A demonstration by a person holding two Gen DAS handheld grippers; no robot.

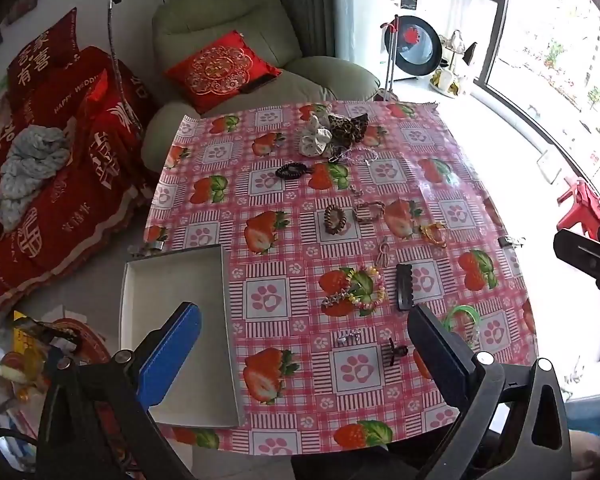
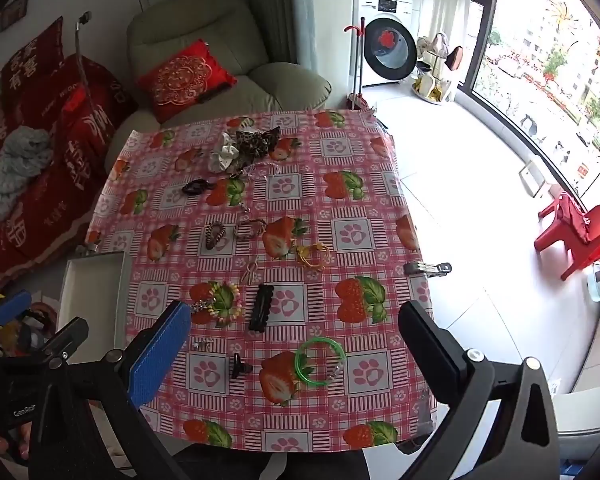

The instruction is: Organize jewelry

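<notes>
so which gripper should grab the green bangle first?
Probably right. The green bangle lies between the open right gripper fingers near the table's right edge. The left gripper, also open, hangs beside the grey tray, better placed for items nearer it.

Daylight pours in from the big window (image 2: pixel 540 92) on the right, and both views are bright. The floor (image 2: pixel 460 184) beside it is washed out almost to white, and the outdoor scene is overexposed. A pale sheen of glare lies on the glossy tablecloth (image 1: pixel 452 184) towards the window side. The left side, around the red bedding (image 1: pixel 60 200), is dimmer. Shadows on the table are soft and faint. Fisheye distortion bows the table edges, and the picture corners fall to black. The far background looks slightly soft
</notes>
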